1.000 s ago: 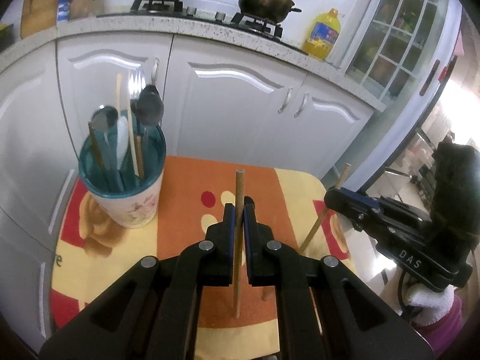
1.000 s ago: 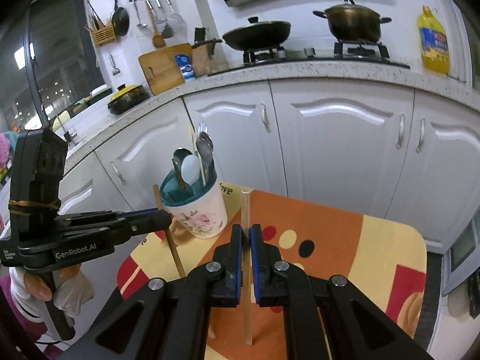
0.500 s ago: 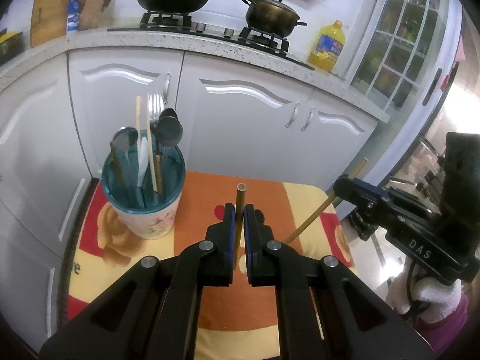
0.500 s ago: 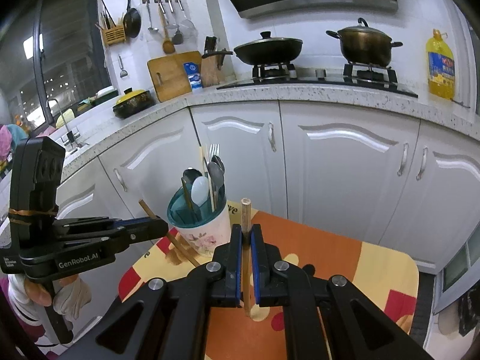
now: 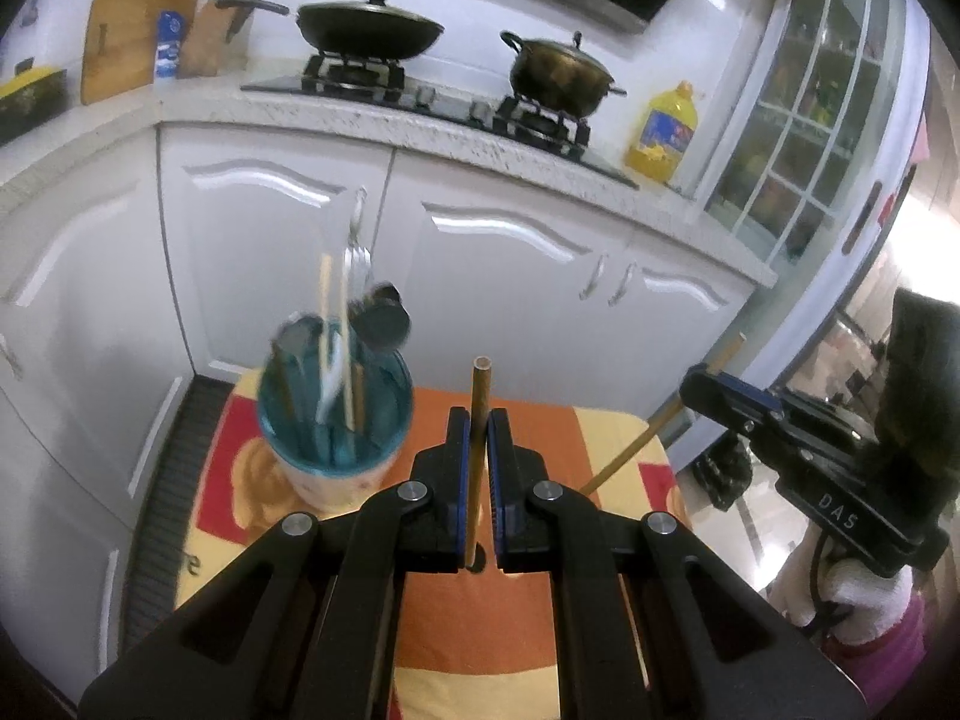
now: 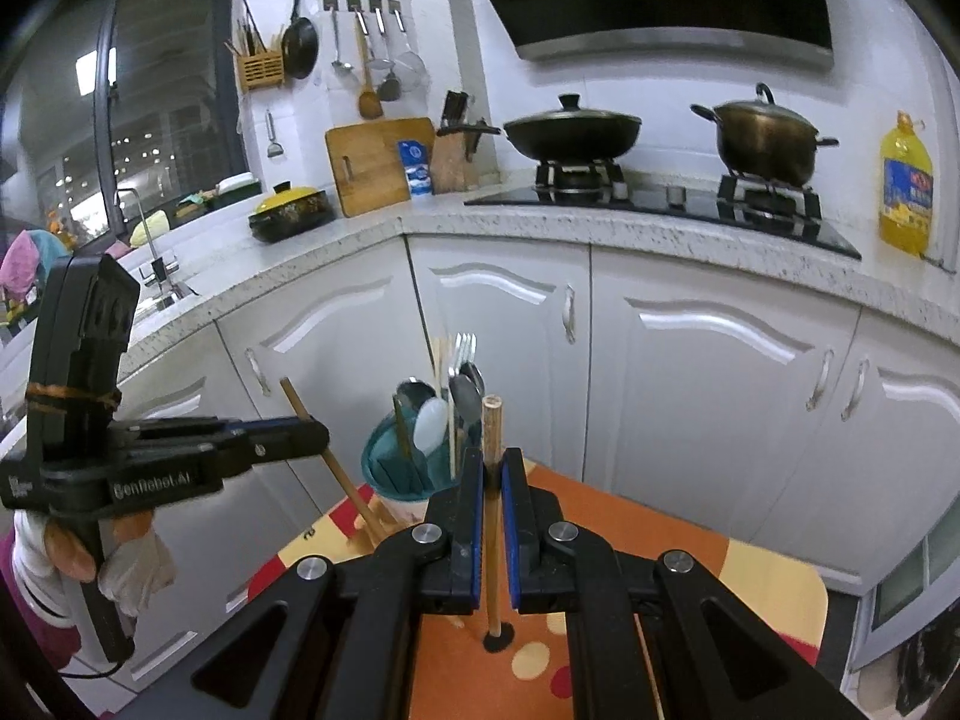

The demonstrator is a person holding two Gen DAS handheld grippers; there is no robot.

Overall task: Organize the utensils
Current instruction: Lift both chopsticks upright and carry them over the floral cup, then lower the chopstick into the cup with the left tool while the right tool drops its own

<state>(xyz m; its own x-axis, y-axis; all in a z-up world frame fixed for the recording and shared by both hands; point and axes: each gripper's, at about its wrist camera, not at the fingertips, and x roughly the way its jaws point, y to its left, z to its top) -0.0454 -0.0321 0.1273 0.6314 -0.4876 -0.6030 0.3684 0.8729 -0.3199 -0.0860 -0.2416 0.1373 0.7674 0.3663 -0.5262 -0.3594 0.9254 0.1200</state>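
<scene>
A floral cup with a teal insert (image 5: 336,438) stands at the table's far left and holds spoons, a fork and chopsticks; it also shows in the right wrist view (image 6: 399,471). My left gripper (image 5: 478,420) is shut on a wooden chopstick (image 5: 479,420), held upright above the table, right of the cup. My right gripper (image 6: 492,462) is shut on another wooden chopstick (image 6: 492,456), also upright. In the left wrist view the right gripper (image 5: 720,387) is at the right with its chopstick (image 5: 654,423) tilted. In the right wrist view the left gripper (image 6: 312,435) is left of the cup.
The small table has an orange, yellow and red cloth (image 5: 540,630). White cabinets (image 5: 510,276) stand close behind it. The counter holds a wok (image 6: 570,132), a pot (image 6: 765,135), an oil bottle (image 6: 906,186) and a cutting board (image 6: 375,162).
Both grippers have risen with their chopsticks, so the chopstick tips are well off the cloth. The cup now sits lower in both views.
</scene>
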